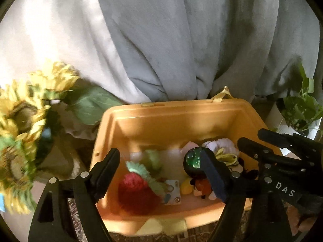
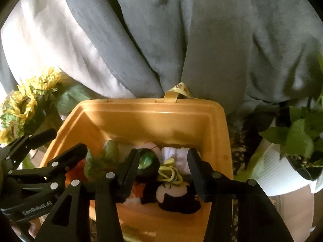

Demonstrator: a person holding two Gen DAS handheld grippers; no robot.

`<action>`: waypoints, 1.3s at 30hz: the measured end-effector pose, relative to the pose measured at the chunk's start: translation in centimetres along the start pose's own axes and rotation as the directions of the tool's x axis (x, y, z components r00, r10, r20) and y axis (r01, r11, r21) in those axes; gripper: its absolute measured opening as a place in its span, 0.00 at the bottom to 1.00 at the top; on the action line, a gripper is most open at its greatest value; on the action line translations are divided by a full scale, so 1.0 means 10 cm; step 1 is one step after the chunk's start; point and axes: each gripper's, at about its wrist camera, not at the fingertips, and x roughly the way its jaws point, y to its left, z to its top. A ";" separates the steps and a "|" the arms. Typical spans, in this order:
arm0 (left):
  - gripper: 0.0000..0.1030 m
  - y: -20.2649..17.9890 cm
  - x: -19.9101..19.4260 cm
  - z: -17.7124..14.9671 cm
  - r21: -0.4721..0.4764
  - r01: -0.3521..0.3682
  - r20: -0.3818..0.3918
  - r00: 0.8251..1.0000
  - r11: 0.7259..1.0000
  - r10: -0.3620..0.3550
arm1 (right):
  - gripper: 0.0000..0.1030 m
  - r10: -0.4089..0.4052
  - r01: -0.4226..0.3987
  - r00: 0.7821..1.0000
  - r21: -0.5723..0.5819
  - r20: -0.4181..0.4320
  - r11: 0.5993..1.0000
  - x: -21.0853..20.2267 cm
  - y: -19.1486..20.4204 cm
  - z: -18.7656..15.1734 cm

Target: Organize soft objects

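An orange plastic bin [image 1: 171, 109] [image 2: 153, 109] holds several soft toys. My left gripper [image 1: 160, 151] hangs open over its left half, above a red strawberry plush [image 1: 137, 193] with green leaves; nothing is between the fingers. A black round toy with a green patch [image 1: 192, 161] [image 2: 147, 161] lies mid-bin. My right gripper [image 2: 163, 152] is open over the right half, its fingers apart on either side of a black-and-white plush with yellow yarn [image 2: 171, 189], not pressing it. Each gripper shows in the other's view: right gripper [image 1: 256, 139], left gripper [image 2: 65, 140].
Grey and white cloth [image 1: 161, 40] hangs right behind the bin. Artificial sunflowers [image 1: 24, 111] [image 2: 30, 100] crowd the left side. A leafy plant in a white ribbed pot [image 2: 282, 173] stands to the right. A yellow strap [image 2: 179, 90] sticks up from the bin's far rim.
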 end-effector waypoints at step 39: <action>1.00 -0.11 -2.71 -1.38 -0.087 -0.140 0.326 0.932 0.986 0.161 | 0.80 -0.085 0.092 0.940 -0.007 0.332 0.996 -2.54 0.63 -1.34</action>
